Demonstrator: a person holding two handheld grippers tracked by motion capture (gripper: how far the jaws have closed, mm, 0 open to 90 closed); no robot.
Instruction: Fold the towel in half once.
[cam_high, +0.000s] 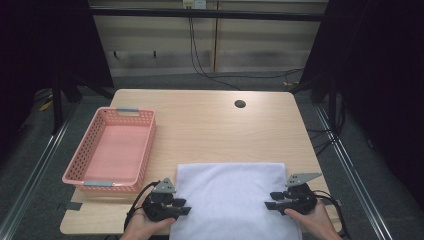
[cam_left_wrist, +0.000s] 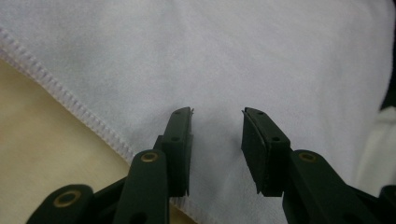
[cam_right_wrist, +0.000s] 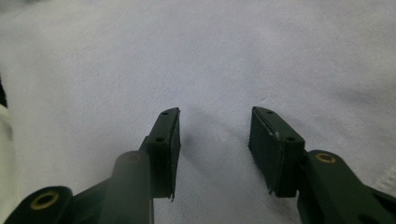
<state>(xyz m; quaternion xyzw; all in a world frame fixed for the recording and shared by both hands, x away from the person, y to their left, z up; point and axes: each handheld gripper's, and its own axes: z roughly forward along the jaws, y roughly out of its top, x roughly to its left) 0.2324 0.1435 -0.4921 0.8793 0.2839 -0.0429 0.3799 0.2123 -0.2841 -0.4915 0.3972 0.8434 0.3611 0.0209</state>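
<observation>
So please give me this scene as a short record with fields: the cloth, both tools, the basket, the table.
cloth: white towel, lying flat at the near table edge
left tool: at the towel's left edge, jaws apart over the cloth
right tool: at the towel's right edge, jaws apart over the cloth
basket: pink basket, empty, left of the towel
table: light wooden table, with a round hole at the far side

Light falls from overhead onto the wooden table (cam_high: 210, 130), bright and even, while the room's sides sink into near black. The white towel (cam_high: 232, 200) glows slightly washed out, its weave soft. In both gripper views the towel is sharp mid-frame, the near black jaws blur, casting faint shadows beneath.
</observation>
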